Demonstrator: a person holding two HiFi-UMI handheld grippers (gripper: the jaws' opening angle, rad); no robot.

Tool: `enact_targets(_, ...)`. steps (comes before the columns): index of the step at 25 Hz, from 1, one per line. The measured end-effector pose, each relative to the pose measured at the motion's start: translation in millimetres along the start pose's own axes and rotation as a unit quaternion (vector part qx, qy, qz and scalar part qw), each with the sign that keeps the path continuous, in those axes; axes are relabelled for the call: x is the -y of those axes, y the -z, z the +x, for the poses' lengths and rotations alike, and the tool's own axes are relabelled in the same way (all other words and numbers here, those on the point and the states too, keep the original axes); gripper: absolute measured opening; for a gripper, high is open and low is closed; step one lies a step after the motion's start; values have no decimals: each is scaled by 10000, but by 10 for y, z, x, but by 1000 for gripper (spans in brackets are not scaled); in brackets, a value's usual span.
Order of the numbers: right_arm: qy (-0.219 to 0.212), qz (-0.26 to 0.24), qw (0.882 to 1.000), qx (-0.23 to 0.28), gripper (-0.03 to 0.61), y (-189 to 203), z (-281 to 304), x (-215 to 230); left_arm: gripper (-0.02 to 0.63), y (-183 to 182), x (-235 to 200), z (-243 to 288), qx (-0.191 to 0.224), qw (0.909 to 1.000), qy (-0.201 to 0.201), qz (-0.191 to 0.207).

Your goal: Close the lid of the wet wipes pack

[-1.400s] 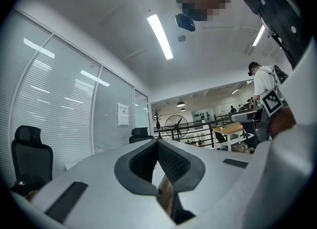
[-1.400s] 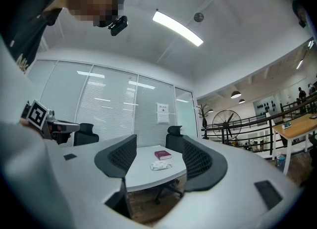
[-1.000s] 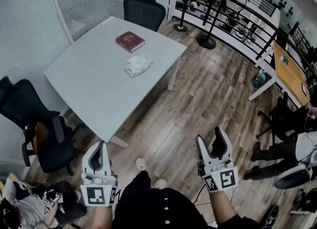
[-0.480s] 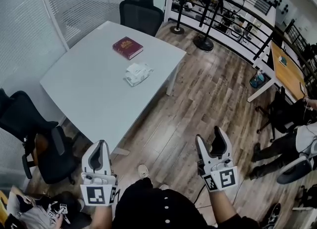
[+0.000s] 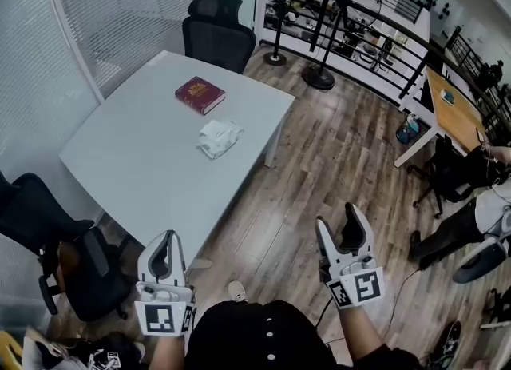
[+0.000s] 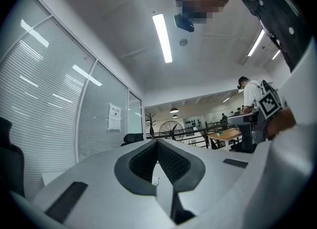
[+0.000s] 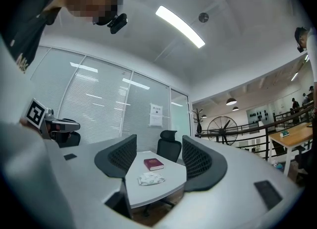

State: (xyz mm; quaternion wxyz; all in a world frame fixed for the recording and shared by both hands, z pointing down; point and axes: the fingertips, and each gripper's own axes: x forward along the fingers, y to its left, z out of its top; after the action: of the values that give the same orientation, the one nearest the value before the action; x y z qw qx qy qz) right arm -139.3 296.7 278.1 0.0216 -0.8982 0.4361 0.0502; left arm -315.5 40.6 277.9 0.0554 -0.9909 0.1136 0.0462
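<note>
Wet wipes pack (image 5: pixel 218 137) on the white table (image 5: pixel 136 169) by the red book (image 5: pixel 200 94) sits lower in frame than a second ago, so probably approaching, still well out of reach; left gripper (image 5: pixel 165 238) pinched closed, right gripper (image 5: pixel 338 218) spread wide, empty.

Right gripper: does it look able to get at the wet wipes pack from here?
Probably not yet. The right gripper, jaws apart, is held near the body over the floor, well short of the table where the wet wipes pack lies. Nothing blocks the path; stepping closer should do.
</note>
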Motion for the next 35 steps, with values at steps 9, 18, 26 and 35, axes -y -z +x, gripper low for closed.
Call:
enact_targets(9, 259, -8, 9997, -28, 291, 75, 26, -47, 15, 139, -9, 143, -58, 9991, 414, -27)
enact_targets(18, 376, -1, 9993, 8, 291, 110, 127, 40, 15, 219, -10, 309, -67, 9987, 502, -42)
enact_targets(26, 414, 15, 9991, 24, 291, 125, 250, 253, 15, 222, 56, 559, -70, 9987, 513, -29)
enact_targets(35, 509, 62, 9987, -9, 291, 205, 390, 569, 15, 275, 180, 904, -85, 9983, 574, -17)
